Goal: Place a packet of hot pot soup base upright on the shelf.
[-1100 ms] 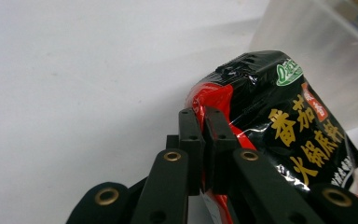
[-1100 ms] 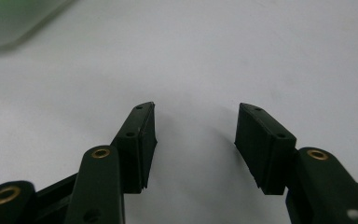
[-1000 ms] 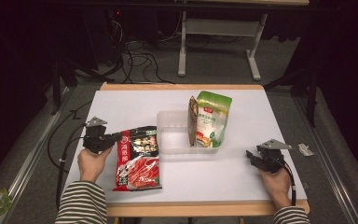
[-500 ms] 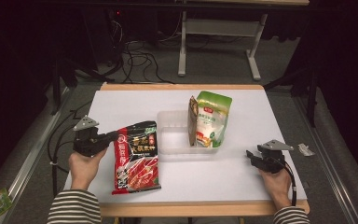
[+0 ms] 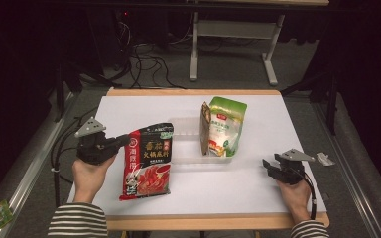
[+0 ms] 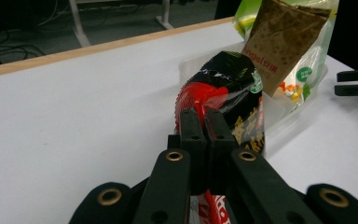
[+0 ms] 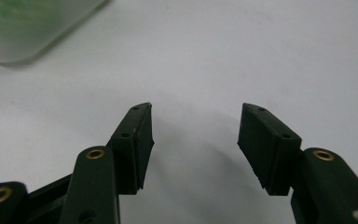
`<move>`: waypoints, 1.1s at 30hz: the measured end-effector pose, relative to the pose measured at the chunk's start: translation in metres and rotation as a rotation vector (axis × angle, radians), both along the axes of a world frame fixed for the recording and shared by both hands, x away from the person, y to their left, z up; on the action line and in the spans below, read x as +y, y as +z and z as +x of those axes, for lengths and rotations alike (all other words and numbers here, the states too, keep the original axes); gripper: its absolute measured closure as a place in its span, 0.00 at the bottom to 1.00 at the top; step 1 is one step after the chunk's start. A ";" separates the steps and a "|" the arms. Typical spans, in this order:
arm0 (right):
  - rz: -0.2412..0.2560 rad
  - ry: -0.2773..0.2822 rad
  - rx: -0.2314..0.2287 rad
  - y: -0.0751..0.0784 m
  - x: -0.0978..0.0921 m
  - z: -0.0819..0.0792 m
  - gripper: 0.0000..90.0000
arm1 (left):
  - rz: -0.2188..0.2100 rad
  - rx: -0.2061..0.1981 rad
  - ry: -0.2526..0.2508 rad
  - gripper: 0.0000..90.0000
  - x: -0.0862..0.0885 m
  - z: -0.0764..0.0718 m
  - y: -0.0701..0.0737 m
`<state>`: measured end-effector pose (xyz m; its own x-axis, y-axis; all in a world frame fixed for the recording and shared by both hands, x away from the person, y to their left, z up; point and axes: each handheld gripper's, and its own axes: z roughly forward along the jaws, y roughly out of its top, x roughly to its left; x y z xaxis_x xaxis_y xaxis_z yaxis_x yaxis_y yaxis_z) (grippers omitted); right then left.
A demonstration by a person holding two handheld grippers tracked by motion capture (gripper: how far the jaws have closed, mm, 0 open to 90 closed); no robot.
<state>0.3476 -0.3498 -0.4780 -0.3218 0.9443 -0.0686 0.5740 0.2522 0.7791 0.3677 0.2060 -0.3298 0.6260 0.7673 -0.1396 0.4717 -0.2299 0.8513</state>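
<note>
Left gripper [image 5: 121, 142] is clamping the red packet [image 5: 146, 163]; right gripper [image 5: 270, 166] is resting wide open, empty. 2 packets are already standing in the tray [image 5: 183, 153]; 1 remains.

Red-and-black sauce packet [image 5: 147, 161]; green-white pouch [image 5: 225, 126]; striped sleeves [image 5: 77, 219]

Red-black sauce pouch [image 5: 146, 161], raised edge, left of clear tray [image 5: 186, 148]

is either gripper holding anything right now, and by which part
The left gripper is shut on the red and black sauce packet, pinching its left edge near the top. The right gripper is open over the white table, holding nothing.
</note>
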 end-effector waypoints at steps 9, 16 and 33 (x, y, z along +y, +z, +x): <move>-0.008 0.009 -0.005 0.000 0.000 0.000 0.50 | -0.028 -0.029 -0.012 0.99 -0.001 -0.008 0.013; -0.002 0.003 -0.003 0.000 0.000 0.000 0.50 | -0.060 -0.042 -0.044 0.99 -0.005 -0.014 0.023; -0.001 0.004 -0.005 0.000 0.000 0.000 0.50 | -0.091 -0.068 -0.094 0.99 -0.024 -0.015 0.048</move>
<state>0.3474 -0.3502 -0.4780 -0.3252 0.9430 -0.0709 0.5691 0.2550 0.7817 0.3526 0.1818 -0.2820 0.7051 0.6907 -0.1605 0.3919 -0.1910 0.9000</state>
